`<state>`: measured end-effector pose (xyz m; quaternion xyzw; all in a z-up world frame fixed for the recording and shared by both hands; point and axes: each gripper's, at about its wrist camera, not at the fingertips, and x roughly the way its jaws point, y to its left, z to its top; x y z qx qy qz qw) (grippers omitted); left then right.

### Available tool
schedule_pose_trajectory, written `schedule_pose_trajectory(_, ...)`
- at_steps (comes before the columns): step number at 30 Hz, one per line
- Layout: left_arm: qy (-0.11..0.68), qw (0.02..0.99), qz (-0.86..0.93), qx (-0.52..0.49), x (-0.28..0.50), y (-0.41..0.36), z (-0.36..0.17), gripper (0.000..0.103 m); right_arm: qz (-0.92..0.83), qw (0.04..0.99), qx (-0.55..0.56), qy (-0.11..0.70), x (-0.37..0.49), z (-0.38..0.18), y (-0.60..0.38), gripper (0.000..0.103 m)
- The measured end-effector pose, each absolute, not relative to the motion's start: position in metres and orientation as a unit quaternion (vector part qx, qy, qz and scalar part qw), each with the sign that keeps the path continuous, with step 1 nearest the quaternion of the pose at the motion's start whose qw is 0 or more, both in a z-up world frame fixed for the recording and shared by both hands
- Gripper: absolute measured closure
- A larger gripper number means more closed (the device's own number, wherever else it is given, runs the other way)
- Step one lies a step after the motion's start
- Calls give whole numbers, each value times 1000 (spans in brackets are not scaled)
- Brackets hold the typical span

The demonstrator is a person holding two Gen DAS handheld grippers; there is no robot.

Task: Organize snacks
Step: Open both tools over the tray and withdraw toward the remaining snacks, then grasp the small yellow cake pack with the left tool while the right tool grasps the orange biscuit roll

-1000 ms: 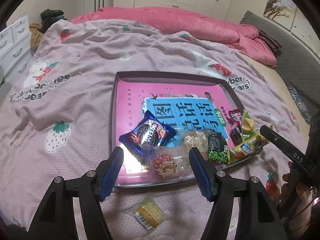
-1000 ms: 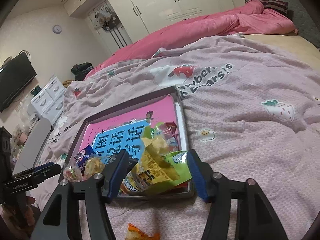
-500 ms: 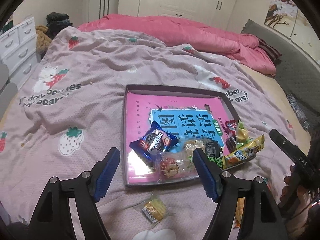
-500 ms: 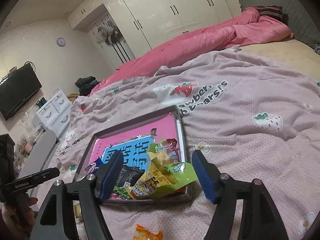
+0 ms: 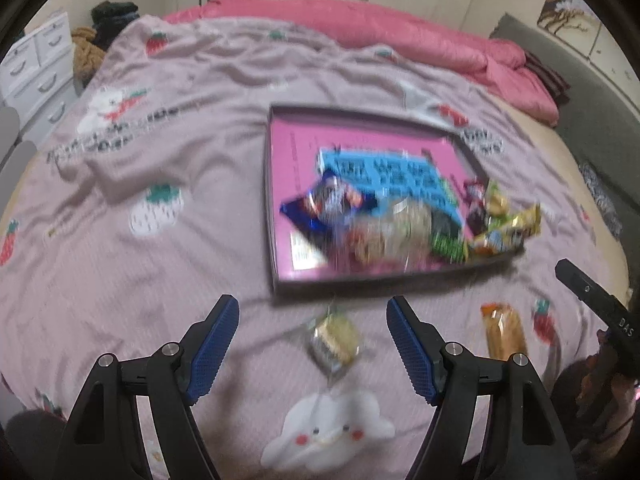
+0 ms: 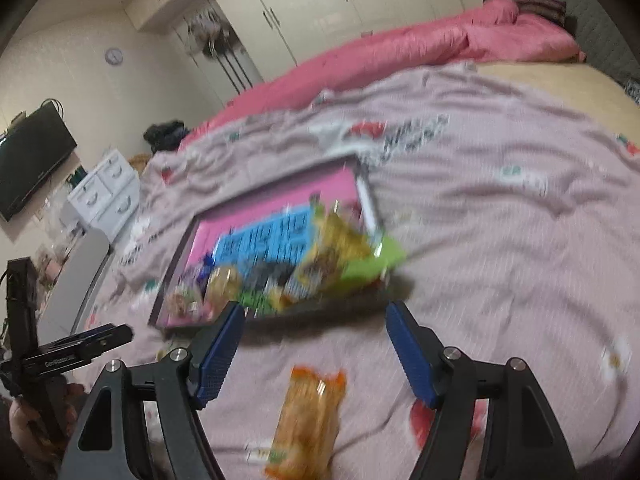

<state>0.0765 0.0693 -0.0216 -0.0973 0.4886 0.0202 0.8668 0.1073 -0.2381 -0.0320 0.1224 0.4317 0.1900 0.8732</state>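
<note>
Spread over the bed (image 5: pixel 168 264), both my hand-held grippers, left (image 5: pixel 312 344) and right (image 6: pixel 314 350), have drawn back from the tray (image 5: pixel 269 200), wide open and empty. Two stray snacks now lie ahead: yellow packet (image 5: pixel 334 336), orange packet (image 6: pixel 310 412).

You have a bed covered by a lilac strawberry-print blanket (image 5: pixel 168 272). On it lie a shallow tray (image 5: pixel 269 216) of snacks, a small yellow packet (image 5: pixel 335 336) just before the tray, an orange packet (image 6: pixel 308 412), and a pink quilt (image 5: pixel 400 40) at the far edge.
</note>
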Motion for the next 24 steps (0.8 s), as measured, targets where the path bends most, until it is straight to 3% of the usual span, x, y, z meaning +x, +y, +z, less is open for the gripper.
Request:
schedule_pose_trajectory(12, 530, 843, 26, -90, 76, 64, -69, 25, 170, 834, 41, 523, 88, -74, -202, 31)
schedule_pose_trajectory(20, 534, 839, 22, -104, 82, 60, -78, 25, 176, 826, -10, 535, 87, -87, -187, 57)
schedule_pose_trajectory(24, 535, 837, 20, -111, 83, 54, -82, 28, 183, 826, -28, 533, 87, -90, -181, 63)
